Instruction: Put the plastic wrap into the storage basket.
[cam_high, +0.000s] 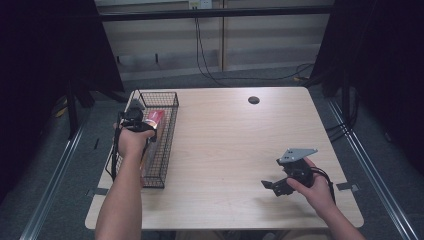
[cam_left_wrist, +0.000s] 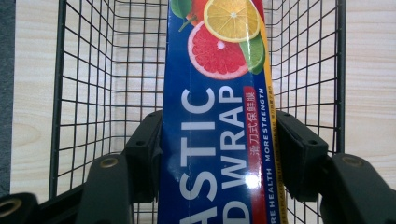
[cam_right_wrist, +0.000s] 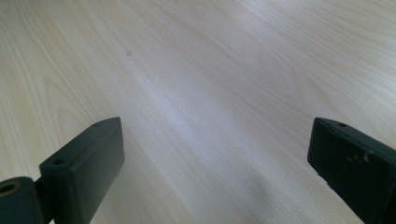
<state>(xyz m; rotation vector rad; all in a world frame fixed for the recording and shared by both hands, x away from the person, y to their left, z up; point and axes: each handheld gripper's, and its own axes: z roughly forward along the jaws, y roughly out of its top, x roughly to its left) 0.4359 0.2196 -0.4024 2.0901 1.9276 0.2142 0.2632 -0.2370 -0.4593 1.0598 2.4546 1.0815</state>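
A long blue plastic wrap box (cam_left_wrist: 217, 140) printed with citrus slices lies lengthwise in a black wire basket (cam_left_wrist: 88, 93). My left gripper (cam_left_wrist: 219, 140) reaches into the basket, and its two black pads (cam_left_wrist: 147, 154) press on the long sides of the box. From the high view the box (cam_high: 155, 119) shows red and orange inside the basket (cam_high: 169, 135) at the table's left edge, under my left gripper (cam_high: 136, 119). My right gripper (cam_high: 273, 175) hovers over bare wood at the front right, its jaws wide apart, and nothing lies between them in its own view (cam_right_wrist: 215, 154).
The light wooden table (cam_high: 225, 140) has a dark round cable hole (cam_high: 253, 100) near its far edge. Cables hang down the wall behind. Black curtains stand on both sides. The basket's wire walls closely enclose the box.
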